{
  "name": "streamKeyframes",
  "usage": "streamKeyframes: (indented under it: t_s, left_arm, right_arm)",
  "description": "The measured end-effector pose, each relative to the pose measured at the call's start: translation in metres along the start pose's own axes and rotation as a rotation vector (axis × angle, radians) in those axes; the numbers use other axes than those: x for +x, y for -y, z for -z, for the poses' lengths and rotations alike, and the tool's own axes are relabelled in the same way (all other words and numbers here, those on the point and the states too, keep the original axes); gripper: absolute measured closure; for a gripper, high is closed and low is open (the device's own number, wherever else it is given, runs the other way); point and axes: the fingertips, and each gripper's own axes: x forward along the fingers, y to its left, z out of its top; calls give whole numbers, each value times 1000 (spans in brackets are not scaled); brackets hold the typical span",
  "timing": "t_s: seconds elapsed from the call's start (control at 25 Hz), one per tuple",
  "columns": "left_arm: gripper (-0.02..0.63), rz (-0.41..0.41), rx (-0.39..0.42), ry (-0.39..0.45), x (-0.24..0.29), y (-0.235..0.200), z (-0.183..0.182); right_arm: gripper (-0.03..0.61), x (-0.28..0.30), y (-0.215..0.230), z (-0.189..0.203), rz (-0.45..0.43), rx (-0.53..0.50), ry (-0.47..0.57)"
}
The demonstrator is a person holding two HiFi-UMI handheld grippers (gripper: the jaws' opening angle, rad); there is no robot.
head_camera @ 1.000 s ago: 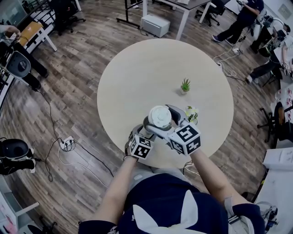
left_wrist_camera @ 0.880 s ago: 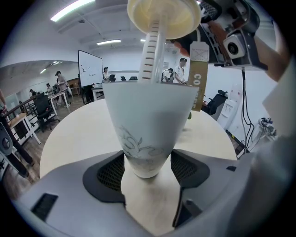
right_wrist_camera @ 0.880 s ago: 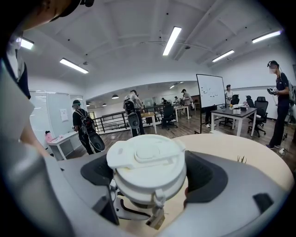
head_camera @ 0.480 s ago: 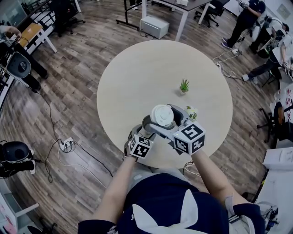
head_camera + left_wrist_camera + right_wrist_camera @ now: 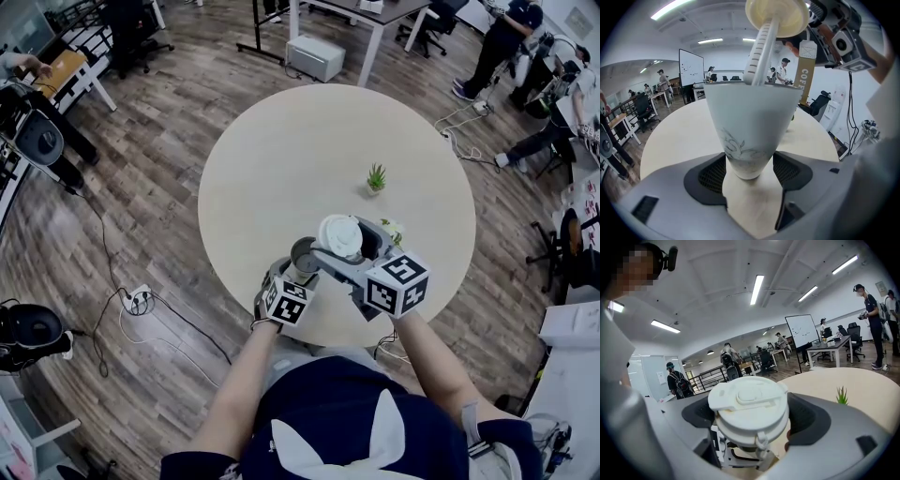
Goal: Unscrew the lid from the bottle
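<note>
A white bottle (image 5: 750, 133) with a faint leaf print stands upright on the round table (image 5: 281, 159), and my left gripper (image 5: 749, 171) is shut on its narrow base. Seen from the head, its open mouth (image 5: 304, 254) is uncovered. My right gripper (image 5: 750, 427) is shut on the white lid (image 5: 749, 406), which is off the bottle. The lid (image 5: 340, 236) is held just right of the mouth and above it. From the lid (image 5: 777, 16) a ribbed straw (image 5: 759, 51) slants down into the bottle.
A small green potted plant (image 5: 376, 176) stands on the table beyond the bottle, and a small white-flowered pot (image 5: 392, 232) sits just right of my right gripper. The table's near edge is below the grippers. Desks, chairs and people surround the table.
My right gripper has carried the lid to the right, off the bottle, and the bottle's open mouth now shows. The left gripper and the bottle have stayed in place.
</note>
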Motion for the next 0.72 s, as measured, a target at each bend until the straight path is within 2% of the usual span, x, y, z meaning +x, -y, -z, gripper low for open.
streamKeyframes:
  t_s: [0.24, 0.72]
  left_arm:
    - [290, -1, 1, 1, 1, -1, 0]
    - [290, -5, -10, 4, 1, 0, -1]
  right_arm:
    - [120, -8, 5, -6, -1, 78, 53]
    - [120, -23, 14, -8, 31, 99, 95]
